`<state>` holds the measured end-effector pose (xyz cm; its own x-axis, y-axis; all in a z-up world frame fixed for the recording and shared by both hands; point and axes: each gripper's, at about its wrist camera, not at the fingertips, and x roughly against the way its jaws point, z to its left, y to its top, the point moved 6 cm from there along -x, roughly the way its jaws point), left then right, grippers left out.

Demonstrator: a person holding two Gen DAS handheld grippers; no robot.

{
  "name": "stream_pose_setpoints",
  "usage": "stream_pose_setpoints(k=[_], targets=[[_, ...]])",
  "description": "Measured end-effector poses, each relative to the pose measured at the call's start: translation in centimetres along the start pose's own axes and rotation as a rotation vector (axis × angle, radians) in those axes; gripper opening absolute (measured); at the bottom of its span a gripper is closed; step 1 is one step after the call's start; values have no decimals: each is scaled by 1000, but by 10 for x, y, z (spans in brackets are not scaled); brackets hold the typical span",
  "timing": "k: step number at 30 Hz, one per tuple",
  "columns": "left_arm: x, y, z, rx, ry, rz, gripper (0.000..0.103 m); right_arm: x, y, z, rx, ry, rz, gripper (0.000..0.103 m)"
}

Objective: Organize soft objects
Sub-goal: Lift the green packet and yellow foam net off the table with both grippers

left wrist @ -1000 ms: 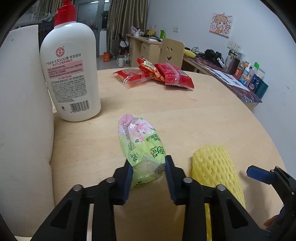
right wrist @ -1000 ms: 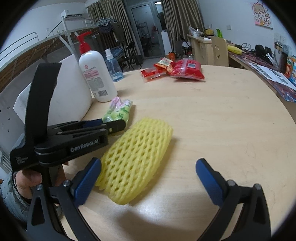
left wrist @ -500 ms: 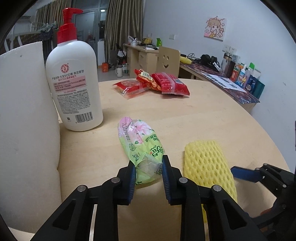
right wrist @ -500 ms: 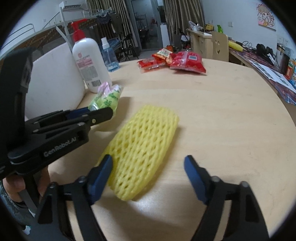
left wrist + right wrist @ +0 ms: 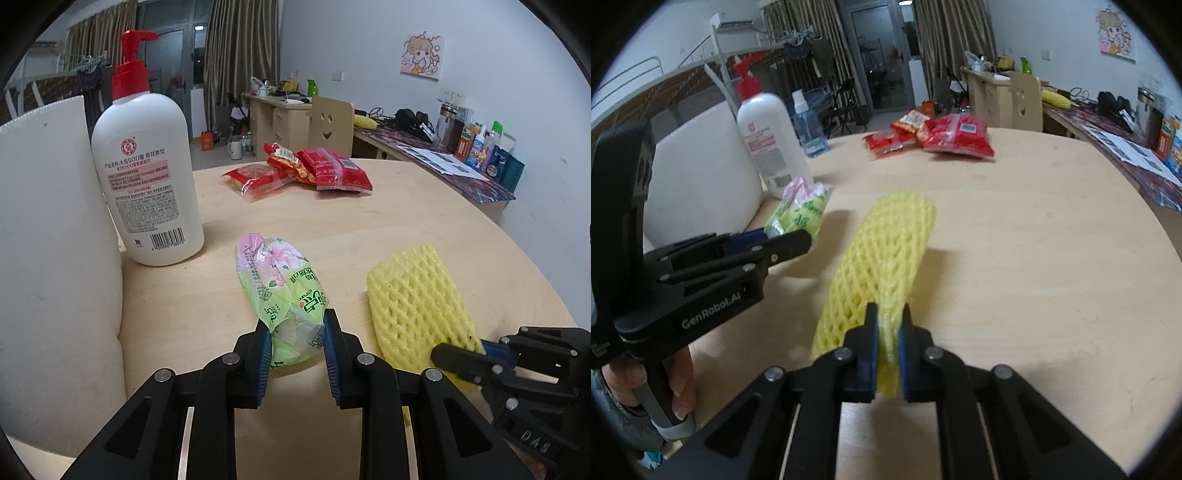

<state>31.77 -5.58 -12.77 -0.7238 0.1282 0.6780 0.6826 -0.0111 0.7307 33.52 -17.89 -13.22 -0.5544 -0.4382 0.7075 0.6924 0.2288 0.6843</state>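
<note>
Plainly legible, "GenRobot.AI" runs in white along the black body of the left gripper [image 5: 783, 240] in the right wrist view. The white pump lotion bottle [image 5: 147, 184] with its red pump carries a red round emblem, Chinese lettering with "SOD", a pink label panel and a barcode near its base. The green floral tissue pack [image 5: 284, 295] bears Chinese print too small to read.

Both jaws of the left gripper press the near end of the tissue pack, narrowly parted, as they did a second ago. The right gripper [image 5: 888, 332] stood wide open around the yellow foam net sleeve [image 5: 886, 258] a second ago; its jaws have just been closing and now pinch the sleeve's near end flat between the blue pads [image 5: 871, 339].

On the round wooden table [image 5: 369, 229], the sleeve lies at 3 o'clock of the tissue pack, just beside it, not touching. The lotion bottle stands at 10 o'clock of the pack, against a white panel [image 5: 48, 258]. Three red snack packets [image 5: 306, 171] lie well apart at 12 o'clock. Bare tabletop spreads between them and toward the curved edge at 2 o'clock.
</note>
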Motion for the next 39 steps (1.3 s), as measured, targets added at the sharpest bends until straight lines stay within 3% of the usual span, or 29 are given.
stream_pose_setpoints(k=[11,22,39], targets=[[28,3,-8,-7,-17,-56,27,25,5,-9,-28,-6,-63,11],[88,3,-35,-53,-20,-160,27,64,8,-15,-53,-29,-156,11],[174,-46,-73,-95,-16,-232,27,124,-27,4,-61,-28,-258,11]])
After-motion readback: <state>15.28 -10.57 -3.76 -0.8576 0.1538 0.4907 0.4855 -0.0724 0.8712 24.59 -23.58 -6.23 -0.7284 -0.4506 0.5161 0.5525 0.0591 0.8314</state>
